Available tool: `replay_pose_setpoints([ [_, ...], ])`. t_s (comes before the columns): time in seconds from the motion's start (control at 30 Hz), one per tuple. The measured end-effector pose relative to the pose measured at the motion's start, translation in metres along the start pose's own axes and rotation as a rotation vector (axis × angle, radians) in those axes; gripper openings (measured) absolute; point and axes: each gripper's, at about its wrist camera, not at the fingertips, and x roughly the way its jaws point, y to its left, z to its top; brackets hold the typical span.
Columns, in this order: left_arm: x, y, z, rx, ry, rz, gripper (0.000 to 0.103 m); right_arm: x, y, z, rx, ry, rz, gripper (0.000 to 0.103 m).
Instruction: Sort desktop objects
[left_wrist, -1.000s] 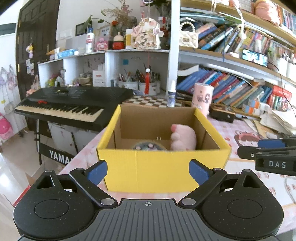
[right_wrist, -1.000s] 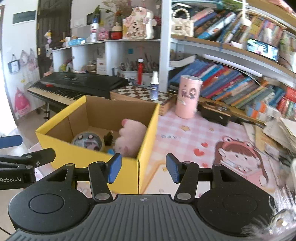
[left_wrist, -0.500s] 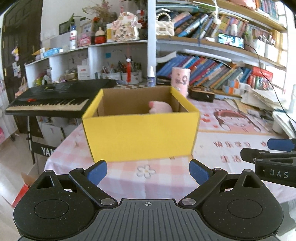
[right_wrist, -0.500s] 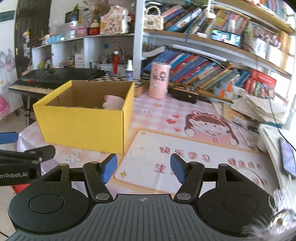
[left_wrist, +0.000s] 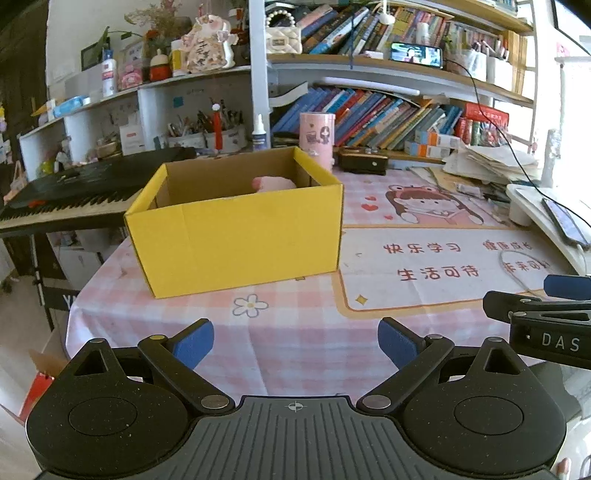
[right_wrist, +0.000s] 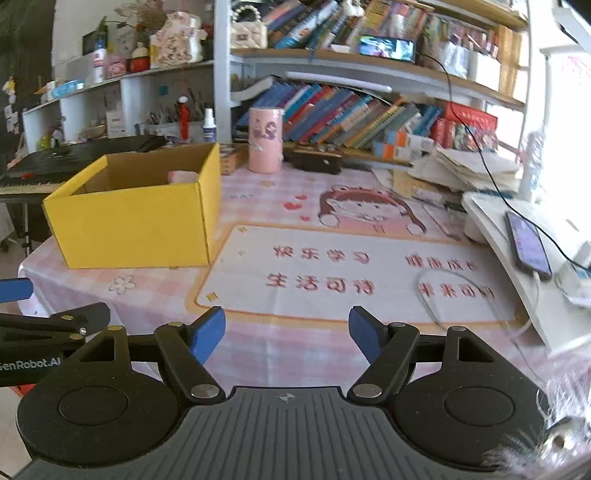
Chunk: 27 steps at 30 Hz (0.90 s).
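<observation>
1. The left tool (left_wrist: 295, 341) hangs over the near edge of the tabletop (left_wrist: 295, 325), its blue pads spread wide with nothing between them.
2. The right tool (right_wrist: 287, 332) is likewise spread apart and empty.
3. Farther back, the yellow cardboard box (left_wrist: 236, 236) sits on the checked cloth.
4. A pink plush toy (left_wrist: 273, 183) lies inside the box.
5. Behind it stands a pink cylinder (right_wrist: 265, 139).

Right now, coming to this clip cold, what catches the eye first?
The open yellow box on the table's left part, with a pink plush toy showing above its rim. To its right lies the cartoon-girl desk mat with red characters. Both the left claw and the right claw are open and empty, short of the box.
</observation>
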Motion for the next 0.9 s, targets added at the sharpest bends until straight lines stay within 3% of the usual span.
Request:
replay_pose_setpoints([
  [0.57,-0.001,-0.018,-0.005,0.021,0.029,-0.027,0.103,-0.018,-0.014,-0.016,0.028,0.029,-0.045,0.091],
  [0.9,0.001,-0.021,-0.007,0.019,0.057,-0.030,0.103,-0.020,-0.020,-0.022,0.046,0.056,-0.040,0.096],
])
